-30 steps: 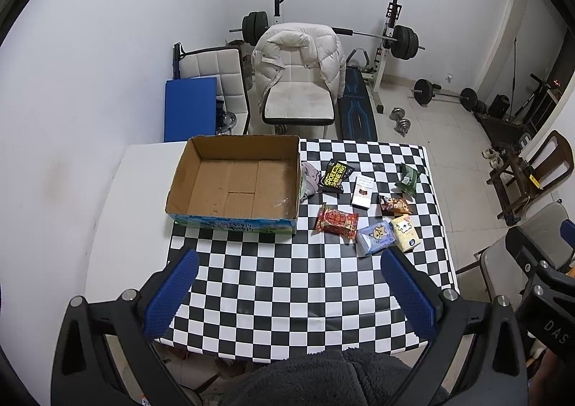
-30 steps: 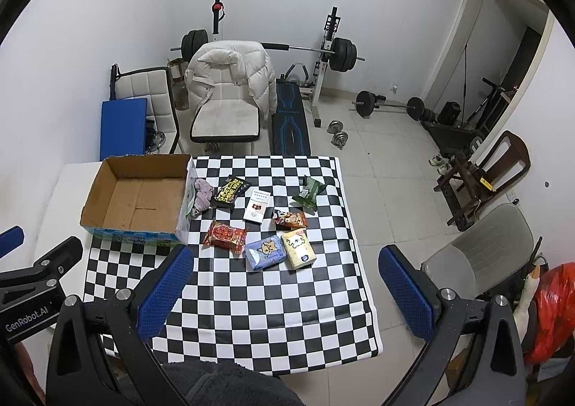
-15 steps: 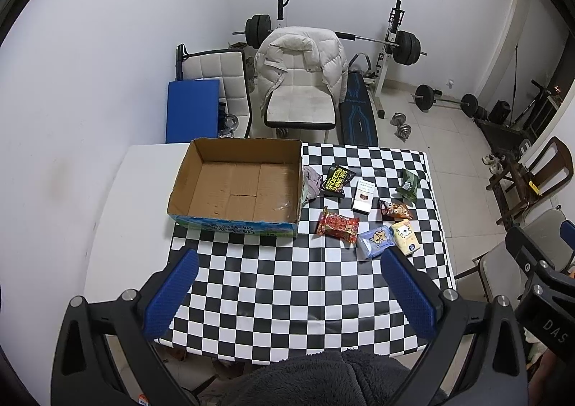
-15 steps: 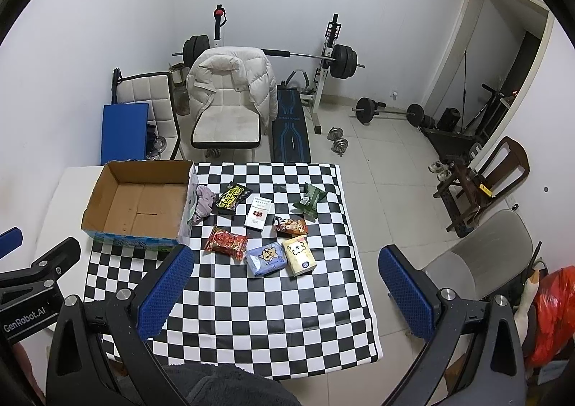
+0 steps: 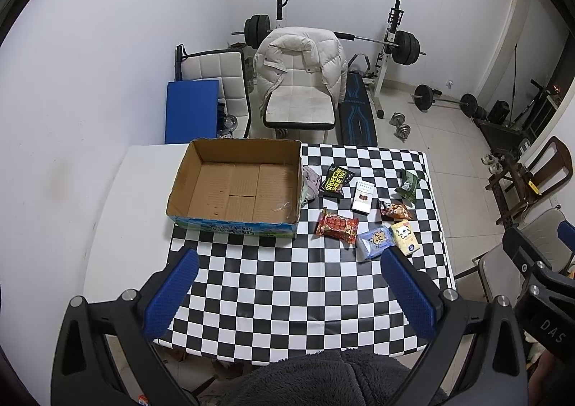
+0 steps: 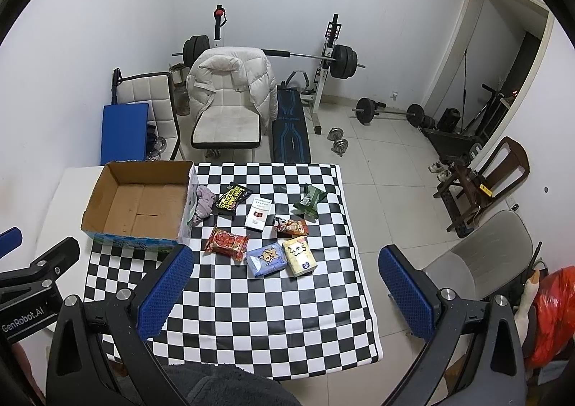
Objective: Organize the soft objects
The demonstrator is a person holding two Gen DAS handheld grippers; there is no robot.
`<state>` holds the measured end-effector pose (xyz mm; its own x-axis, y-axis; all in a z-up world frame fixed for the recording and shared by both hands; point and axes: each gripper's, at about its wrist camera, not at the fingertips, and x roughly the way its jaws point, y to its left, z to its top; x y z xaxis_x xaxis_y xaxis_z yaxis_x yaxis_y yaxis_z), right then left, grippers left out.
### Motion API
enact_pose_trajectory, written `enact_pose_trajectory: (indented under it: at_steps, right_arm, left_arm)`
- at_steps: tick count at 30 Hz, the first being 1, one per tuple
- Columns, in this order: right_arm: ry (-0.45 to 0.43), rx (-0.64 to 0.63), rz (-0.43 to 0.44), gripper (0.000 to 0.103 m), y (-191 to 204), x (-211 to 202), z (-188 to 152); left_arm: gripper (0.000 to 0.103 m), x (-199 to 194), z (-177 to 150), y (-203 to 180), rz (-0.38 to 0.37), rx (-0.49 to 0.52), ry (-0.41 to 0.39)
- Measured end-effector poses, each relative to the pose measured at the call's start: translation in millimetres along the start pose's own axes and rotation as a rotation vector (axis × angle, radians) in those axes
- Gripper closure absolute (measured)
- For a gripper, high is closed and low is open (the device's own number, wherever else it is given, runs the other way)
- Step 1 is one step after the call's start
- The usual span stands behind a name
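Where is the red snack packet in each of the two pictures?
Left wrist view: the red snack packet lies right of centre on the checkered cloth, just right of the cardboard box's near corner.
Right wrist view: the red snack packet lies left of centre, again just right of that corner.
Shared landmark: the blue tissue pack lies right beside it in both.

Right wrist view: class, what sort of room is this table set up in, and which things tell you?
Probably a home gym used as a spare room: a loaded barbell on its rack, a weight bench and dumbbells on the tiled floor behind the checkered table.
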<state>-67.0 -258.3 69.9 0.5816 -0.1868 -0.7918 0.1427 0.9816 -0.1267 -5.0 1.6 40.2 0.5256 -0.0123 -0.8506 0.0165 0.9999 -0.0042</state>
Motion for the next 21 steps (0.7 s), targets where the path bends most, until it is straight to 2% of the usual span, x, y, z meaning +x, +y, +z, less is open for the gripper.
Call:
enact_pose_trajectory:
  at_steps: [21]
  right_arm:
    - [0.002, 0.004, 0.011, 0.0, 1.5, 1.4, 6.0]
  left_arm:
    - [0.0, 2.6, -3.5, 0.9, -0.001, 0.0, 0.002]
